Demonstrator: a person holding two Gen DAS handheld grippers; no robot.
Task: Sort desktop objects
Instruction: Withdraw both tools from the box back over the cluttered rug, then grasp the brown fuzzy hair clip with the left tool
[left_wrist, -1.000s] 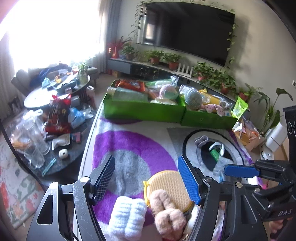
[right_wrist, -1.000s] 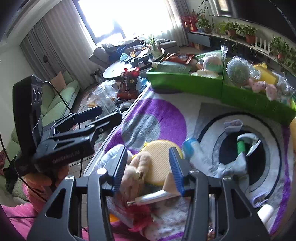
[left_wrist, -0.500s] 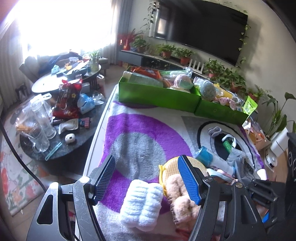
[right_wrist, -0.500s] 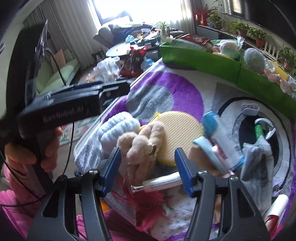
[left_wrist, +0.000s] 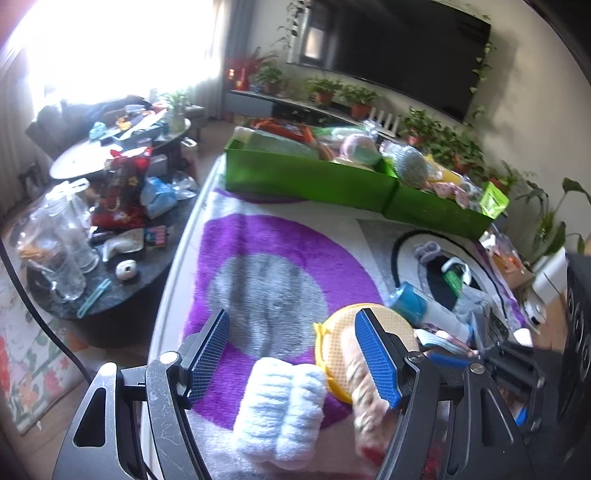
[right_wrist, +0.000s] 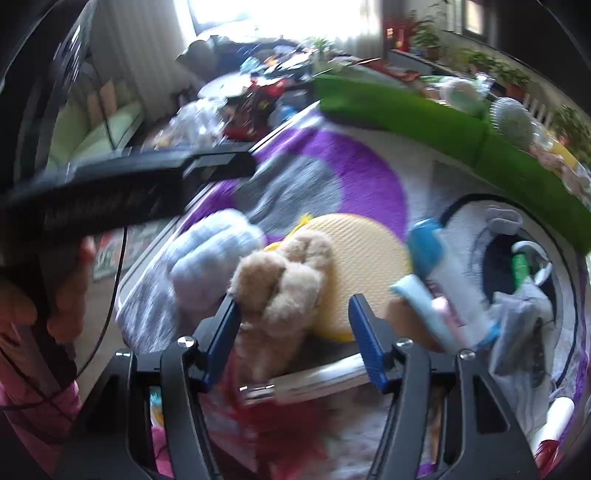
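Near the edge of a purple, grey and white rug (left_wrist: 266, 258) lies a pile of small items. My left gripper (left_wrist: 291, 356) is open above a white fluffy roll (left_wrist: 280, 406), not touching it. My right gripper (right_wrist: 293, 345) hangs over a beige fluffy toy (right_wrist: 284, 284) that lies on a round yellow pad (right_wrist: 365, 254). Its jaws are closing; the left pad brushes the toy and the right pad stands clear. A silver-capped tube (right_wrist: 314, 380) lies across under its fingers. Two green boxes (left_wrist: 306, 177) full of items stand at the rug's far side.
A blue-capped tube (left_wrist: 417, 306), a grey cloth (right_wrist: 517, 332) and a green-capped item (left_wrist: 452, 280) lie right of the pad. A dark low table (left_wrist: 74, 258) with glasses and packets stands to the left. A hand (right_wrist: 66, 295) holds the left gripper's body (right_wrist: 129, 184).
Both grippers sank closer to the pile. The right jaws widened, then narrowed a little around the beige toy. The left jaws kept their width and now frame the white roll.
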